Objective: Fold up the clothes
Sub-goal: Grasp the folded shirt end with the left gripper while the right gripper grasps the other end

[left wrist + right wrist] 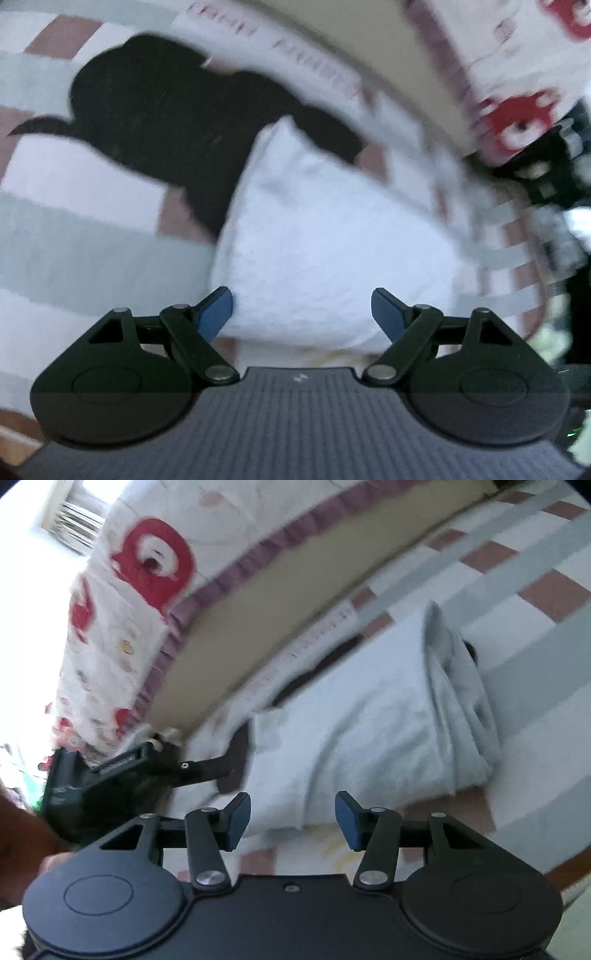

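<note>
left gripper [302, 314]: jaws released, nothing pinched | right gripper [293, 821]: jaws released, empty | white garment [369, 716]: folded on bed [535, 686], 12 o'clock of both, likely just dropped | black garment [155, 122]: 10 o'clock, unfolded

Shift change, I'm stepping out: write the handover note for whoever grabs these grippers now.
Left gripper: open, nothing between the pads.
Right gripper: open, nothing held.
White garment: folded, lying on the striped bedcover in front of both grippers.
Black garment: unfolded, behind the white one, partly under it.
Done: the white piece looks folded.
Left: probably the black one.
</note>
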Demonstrator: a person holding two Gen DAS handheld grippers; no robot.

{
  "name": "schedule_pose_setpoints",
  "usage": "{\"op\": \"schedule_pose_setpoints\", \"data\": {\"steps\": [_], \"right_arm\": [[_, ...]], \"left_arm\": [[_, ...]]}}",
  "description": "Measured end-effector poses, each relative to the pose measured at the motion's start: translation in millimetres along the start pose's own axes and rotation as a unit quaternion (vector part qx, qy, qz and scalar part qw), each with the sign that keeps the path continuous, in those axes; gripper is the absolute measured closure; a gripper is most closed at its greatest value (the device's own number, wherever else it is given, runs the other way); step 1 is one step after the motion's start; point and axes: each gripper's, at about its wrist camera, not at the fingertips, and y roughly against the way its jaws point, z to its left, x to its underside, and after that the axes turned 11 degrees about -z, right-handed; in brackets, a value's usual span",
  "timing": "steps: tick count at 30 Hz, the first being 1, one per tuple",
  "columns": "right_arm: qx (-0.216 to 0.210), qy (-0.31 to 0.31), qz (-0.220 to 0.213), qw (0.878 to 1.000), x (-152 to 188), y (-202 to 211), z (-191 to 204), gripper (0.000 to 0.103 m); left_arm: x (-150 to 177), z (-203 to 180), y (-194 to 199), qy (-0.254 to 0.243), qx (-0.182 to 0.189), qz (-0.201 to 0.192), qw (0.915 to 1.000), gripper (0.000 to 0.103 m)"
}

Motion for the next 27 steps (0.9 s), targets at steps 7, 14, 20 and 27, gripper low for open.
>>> {"op": "schedule_pose_setpoints", "data": {"steps": [7, 14, 20, 27], "right_arm": [[0.147, -0.024, -0.056, 0.987, 2, 8, -27, 0.053], [0.195, -0.022, -0.116, 0.974, 6, 25, -36, 0.054], [0.086, -0.116, -0.085, 0.986, 9, 11, -49, 0.037], [0.045, -0.191, -0.083, 0.977, 32, -2, -49, 0.036]], "left_arm": [[17, 11, -10, -0.02, -0.036, -0.087, 0.9953, 0.047], [11, -1, 7, -0.155, -0.169, -0.189, 0.9548, 0.09], [3, 44, 24, 0.068, -0.028, -0.071, 0.9947, 0.041], [40, 54, 6, 0.19, 0.05, -0.02, 0.9802, 0.038]]}}
